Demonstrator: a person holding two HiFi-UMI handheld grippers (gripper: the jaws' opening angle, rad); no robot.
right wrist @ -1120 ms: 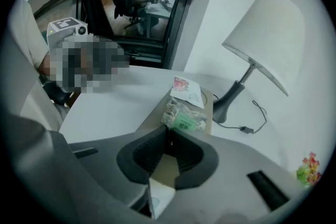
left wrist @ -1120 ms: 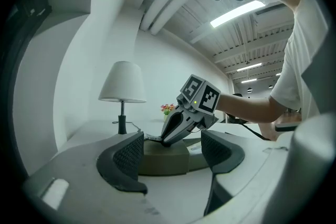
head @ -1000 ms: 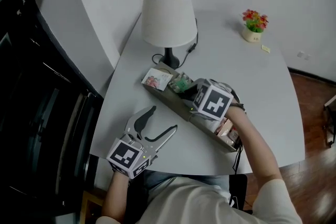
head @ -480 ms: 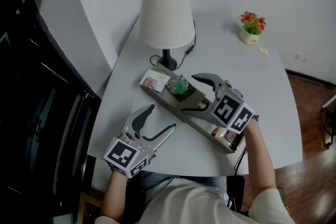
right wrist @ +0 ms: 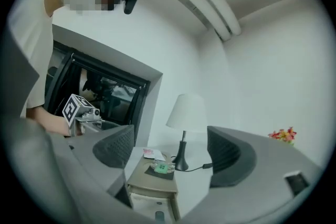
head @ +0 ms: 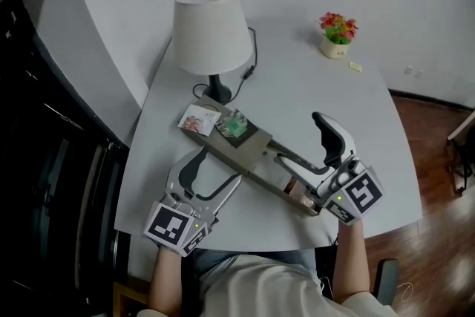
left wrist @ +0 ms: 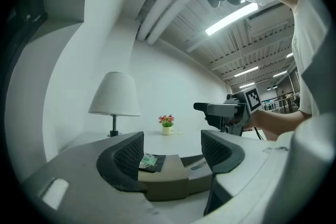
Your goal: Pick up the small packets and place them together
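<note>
Head view: right tongs (head: 298, 136) wide, jaws just opened, nothing between, over the long tray (head: 256, 148) on the worktop (head: 297, 85); left tongs (head: 221, 165) wide and empty beside it. At the tray's near end, pinkish packets (head: 300, 193), number unclear. Likely between placements; next, reaching for a far-end packet.
Left gripper view: one green packet (left wrist: 149, 161) ahead.
Right gripper view: same green packet, one pictured packet (right wrist: 152, 153) behind; one tray, two tongs.
</note>
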